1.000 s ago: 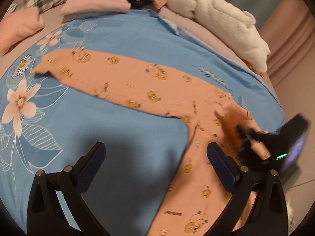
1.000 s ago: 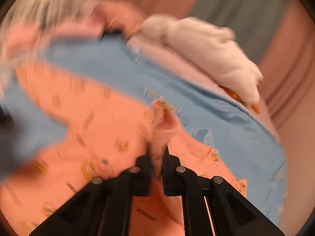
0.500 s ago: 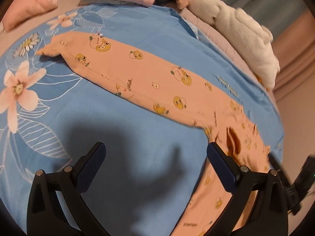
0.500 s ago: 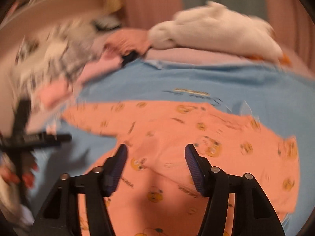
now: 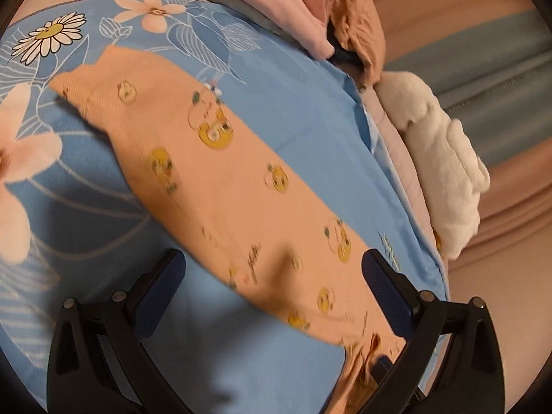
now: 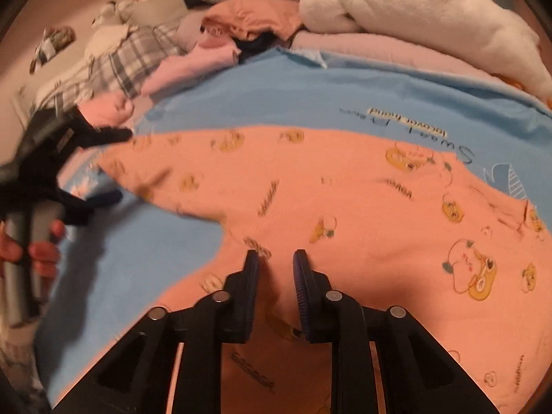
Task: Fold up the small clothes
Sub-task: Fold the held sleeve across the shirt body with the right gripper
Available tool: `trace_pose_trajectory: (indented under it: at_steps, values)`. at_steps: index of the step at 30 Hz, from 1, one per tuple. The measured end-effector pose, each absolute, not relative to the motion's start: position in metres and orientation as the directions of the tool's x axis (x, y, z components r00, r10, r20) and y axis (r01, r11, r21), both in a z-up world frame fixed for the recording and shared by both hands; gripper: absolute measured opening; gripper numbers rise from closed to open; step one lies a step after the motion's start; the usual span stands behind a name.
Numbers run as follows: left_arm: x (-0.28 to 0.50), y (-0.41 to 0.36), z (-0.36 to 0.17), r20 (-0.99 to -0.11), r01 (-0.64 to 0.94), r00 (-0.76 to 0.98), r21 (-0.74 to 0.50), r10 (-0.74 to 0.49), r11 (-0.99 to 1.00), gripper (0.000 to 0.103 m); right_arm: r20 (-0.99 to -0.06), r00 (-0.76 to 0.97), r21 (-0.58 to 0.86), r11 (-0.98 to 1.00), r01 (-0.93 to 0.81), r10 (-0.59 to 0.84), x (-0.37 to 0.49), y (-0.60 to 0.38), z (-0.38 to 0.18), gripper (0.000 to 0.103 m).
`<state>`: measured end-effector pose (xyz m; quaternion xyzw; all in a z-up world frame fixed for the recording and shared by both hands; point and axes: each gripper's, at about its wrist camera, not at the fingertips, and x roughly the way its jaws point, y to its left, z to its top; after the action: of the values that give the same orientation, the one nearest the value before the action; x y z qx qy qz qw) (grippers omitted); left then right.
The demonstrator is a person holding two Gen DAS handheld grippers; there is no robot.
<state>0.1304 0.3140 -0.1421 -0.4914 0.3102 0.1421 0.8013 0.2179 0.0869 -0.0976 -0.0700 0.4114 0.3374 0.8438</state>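
Observation:
Small orange trousers with yellow cartoon prints [image 6: 345, 207] lie spread flat on a blue flowered sheet [image 5: 86, 234]. One leg [image 5: 214, 172] runs away from my left gripper [image 5: 272, 269], which is wide open and empty just above it. In the right wrist view the left gripper [image 6: 69, 172] hovers by that leg's cuff end. My right gripper [image 6: 276, 258] hangs over the crotch seam with its jaws narrowed but a gap between them, nothing held.
A pile of folded and loose clothes [image 6: 172, 55] lies at the far edge of the sheet, also in the left wrist view [image 5: 310, 10]. A white plush toy [image 6: 431, 10] lies beyond on a pink bedspread [image 6: 379, 51]. Curtains [image 5: 483, 51] hang behind.
My right gripper let go of the trousers' fabric, opened wide, then narrowed over the crotch. My left gripper moved forward along the leg toward its cuff.

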Motion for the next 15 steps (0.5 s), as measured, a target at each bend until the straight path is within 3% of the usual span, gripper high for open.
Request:
trace_pose_trajectory:
  at_steps: [3,5,10,12,13,14,15]
  values:
    - [0.132,0.324,-0.142,-0.619,-0.528,0.783,-0.716,-0.066,0.457,0.102,-0.724,0.448,0.134,0.745,-0.654,0.524,0.210,0.074,-0.087,0.030]
    - [0.132,0.331,-0.143,-0.604,-0.523,0.795,-0.731,-0.058,0.439,0.102,-0.749,0.427,0.114,0.734,-0.670,0.506,0.204,0.065,-0.091,0.057]
    - [0.125,0.334,-0.143,-0.583,-0.511,0.810,-0.758,-0.069,0.405,0.101,-0.780,0.474,-0.053,0.712,-0.700,0.408,0.195,0.064,-0.110,0.059]
    - [0.118,0.335,-0.142,-0.575,-0.502,0.814,-0.769,-0.084,0.396,0.101,-0.793,0.479,-0.103,0.693,-0.713,0.376,0.195,0.070,-0.121,0.054]
    - [0.114,0.335,-0.141,-0.572,-0.500,0.815,-0.773,-0.090,0.391,0.101,-0.785,0.489,-0.118,0.683,-0.721,0.380,0.196,0.074,-0.124,0.042]
    - [0.109,0.336,-0.141,-0.571,-0.497,0.816,-0.776,-0.096,0.388,0.101,-0.780,0.492,-0.113,0.685,-0.719,0.388,0.199,0.076,-0.123,0.022]
    - [0.106,0.336,-0.140,-0.570,-0.495,0.816,-0.778,-0.101,0.387,0.101,-0.774,0.492,-0.098,0.693,-0.715,0.398,0.202,0.076,-0.119,0.012]
